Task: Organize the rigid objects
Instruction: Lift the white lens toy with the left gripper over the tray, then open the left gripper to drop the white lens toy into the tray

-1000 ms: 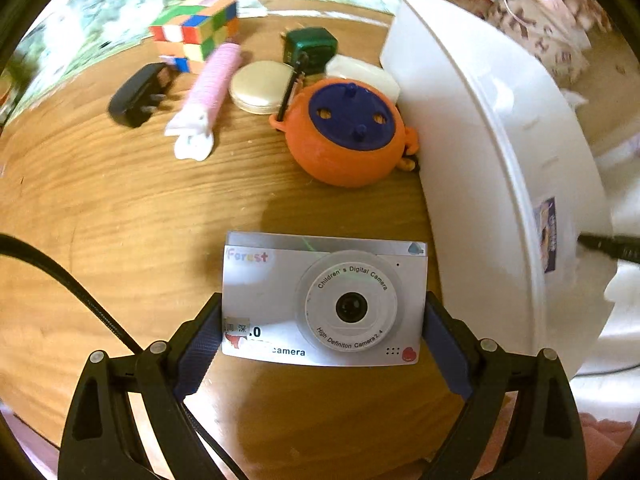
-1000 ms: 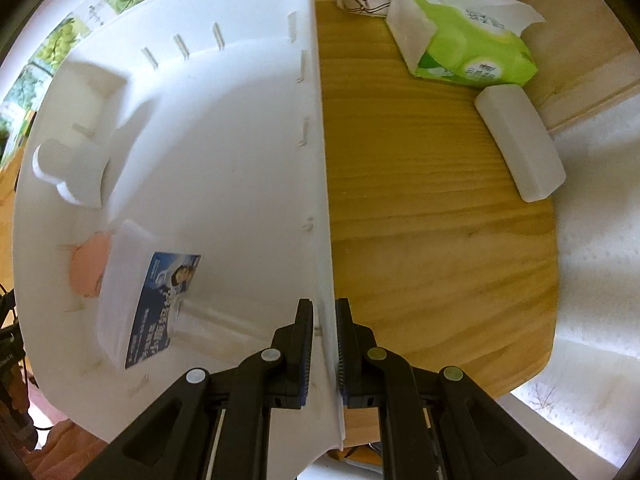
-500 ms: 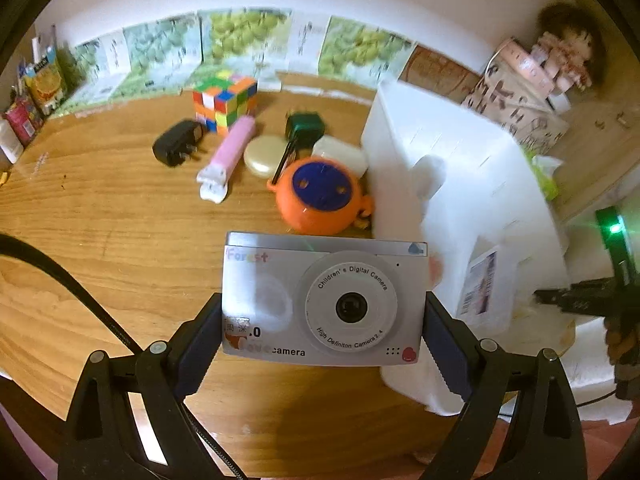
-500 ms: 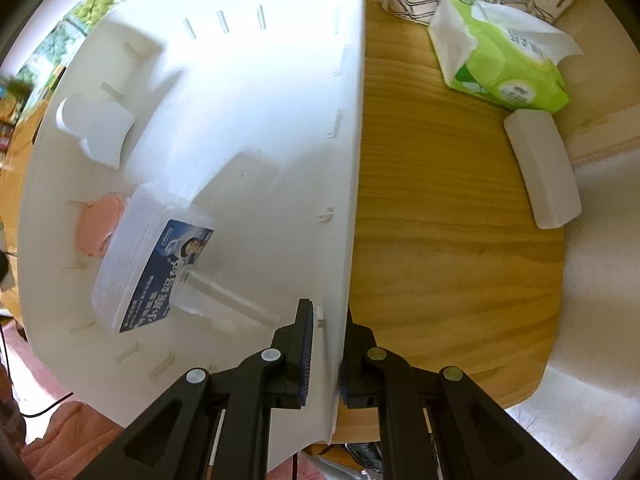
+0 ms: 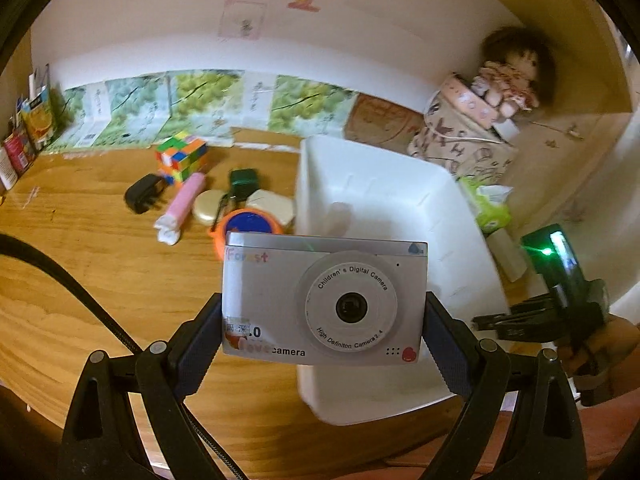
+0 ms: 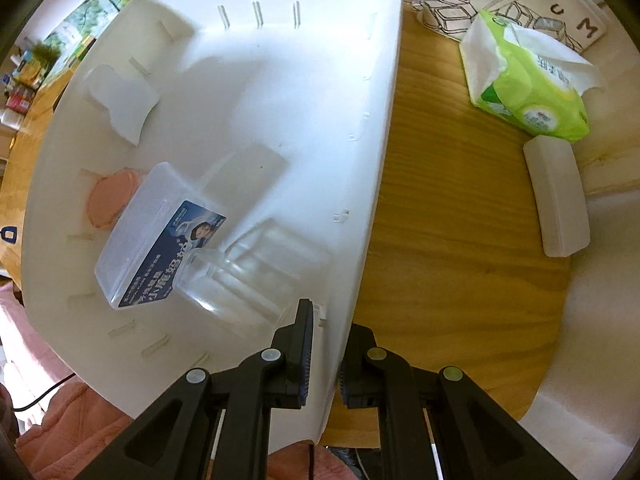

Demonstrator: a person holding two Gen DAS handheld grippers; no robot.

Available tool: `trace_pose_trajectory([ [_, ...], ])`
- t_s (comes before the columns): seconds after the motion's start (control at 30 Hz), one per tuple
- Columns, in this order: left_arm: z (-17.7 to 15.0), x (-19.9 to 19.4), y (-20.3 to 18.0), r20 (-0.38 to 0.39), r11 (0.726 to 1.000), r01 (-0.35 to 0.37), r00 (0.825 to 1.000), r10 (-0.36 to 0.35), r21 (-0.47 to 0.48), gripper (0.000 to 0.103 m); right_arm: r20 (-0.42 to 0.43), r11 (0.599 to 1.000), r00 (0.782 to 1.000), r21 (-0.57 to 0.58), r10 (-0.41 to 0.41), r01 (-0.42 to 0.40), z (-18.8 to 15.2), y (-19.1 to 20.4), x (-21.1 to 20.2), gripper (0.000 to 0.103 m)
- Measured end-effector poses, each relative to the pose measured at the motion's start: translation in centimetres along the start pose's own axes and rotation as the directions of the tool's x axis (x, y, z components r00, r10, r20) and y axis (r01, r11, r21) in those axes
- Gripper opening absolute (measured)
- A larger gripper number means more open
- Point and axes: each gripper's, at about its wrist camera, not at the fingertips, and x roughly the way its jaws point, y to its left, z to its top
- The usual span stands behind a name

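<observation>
My left gripper [image 5: 324, 316] is shut on a silver children's digital camera [image 5: 324, 300], held by its two short sides above the wooden table, lens facing me. Behind it stands the white plastic bin [image 5: 384, 196]. In the right wrist view my right gripper [image 6: 326, 344] is shut on the bin's side wall [image 6: 360, 184], one finger inside, one outside. Inside the bin lie a clear box with a blue label [image 6: 154, 240], a clear container [image 6: 248, 280] and a pink disc [image 6: 110, 200]. The right gripper also shows at the right edge of the left wrist view [image 5: 560, 312].
On the table left of the bin lie a colour cube [image 5: 182, 156], a black plug [image 5: 142, 192], a pink stick [image 5: 180, 208], a cream compact [image 5: 208, 206], a green box [image 5: 242, 182] and an orange pot [image 5: 244, 226]. A green tissue pack [image 6: 528, 84] and white case [image 6: 558, 196] lie right of it.
My left gripper has lifted the camera off the table and tipped upward, so the wall and the bin's inside now show. The right gripper has rolled slightly on the bin wall.
</observation>
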Motion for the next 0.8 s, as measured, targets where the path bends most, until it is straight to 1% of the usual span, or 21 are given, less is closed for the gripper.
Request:
trace_pose_trajectory([
  [0.1,0.0,0.3,-1.3,0.001,0.999,0.033,0.999,-0.033,0.005,0.093,0.005,1.000,1.000,-0.018,-0.001,0.001,-1.1,0.9,0.1,0.011],
  [0.17,-0.1,0.7,-2.2,-0.004,0.998,0.059,0.998,-0.059,0.008,0.093,0.001,0.999,1.000,-0.042,-0.004,0.004,-1.1,1.1,0.2,0.011],
  [0.43,-0.6,2.8,-5.9,-0.038,0.992,0.116,0.993,-0.114,0.041,0.094,-0.001,0.994,1.000,-0.112,-0.011,0.011,-2.0,2.8,0.9,0.011],
  [0.6,-0.8,4.2,-7.3,-0.076,0.993,0.106,0.992,-0.102,0.050,0.094,-0.015,0.990,1.000,-0.138,-0.009,0.007,-2.1,3.3,1.6,0.010],
  [0.8,-0.8,4.9,-7.2,-0.103,0.995,0.091,0.991,-0.088,0.026,0.094,-0.012,0.988,1.000,-0.154,-0.009,0.007,-2.1,3.6,2.0,0.010],
])
